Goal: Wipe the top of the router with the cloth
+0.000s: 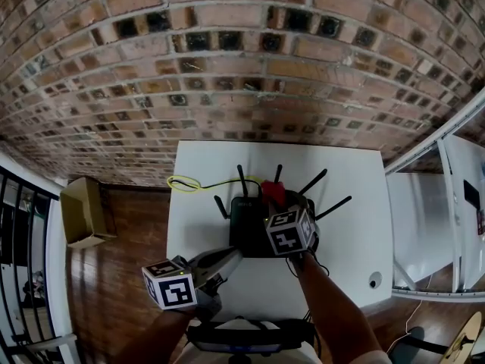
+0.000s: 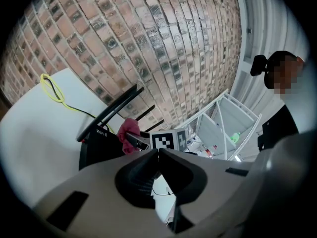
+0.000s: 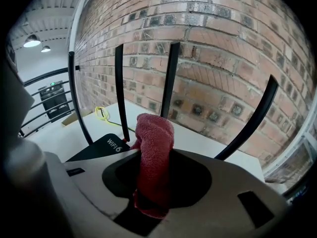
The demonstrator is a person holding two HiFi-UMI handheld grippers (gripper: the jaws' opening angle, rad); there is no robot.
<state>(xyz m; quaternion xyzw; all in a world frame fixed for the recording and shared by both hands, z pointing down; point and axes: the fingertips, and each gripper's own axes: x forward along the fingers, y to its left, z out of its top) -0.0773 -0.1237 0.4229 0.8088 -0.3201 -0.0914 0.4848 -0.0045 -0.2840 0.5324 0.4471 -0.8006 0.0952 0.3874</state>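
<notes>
Tightly between right gripper's (image 3: 154,152) fingers (image 3: 214,165): red cloth (image 3: 154,133), by the router (image 3: 101,145).

The cloth (image 3: 154,128), red and nubbly, stands bunched and upright, pinched between the jaws of the right gripper (image 3: 154,156), its top poking past their tips. The black router (image 3: 99,144), marked WiFi 6, lies flat just below and ahead of that gripper, its thin antennas (image 3: 170,78) raised.

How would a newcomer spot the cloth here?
Find the white table against the brick wall, then the black router lying on it. The cloth is the red wad pinched in the right gripper over the router, the only red thing there.
</notes>
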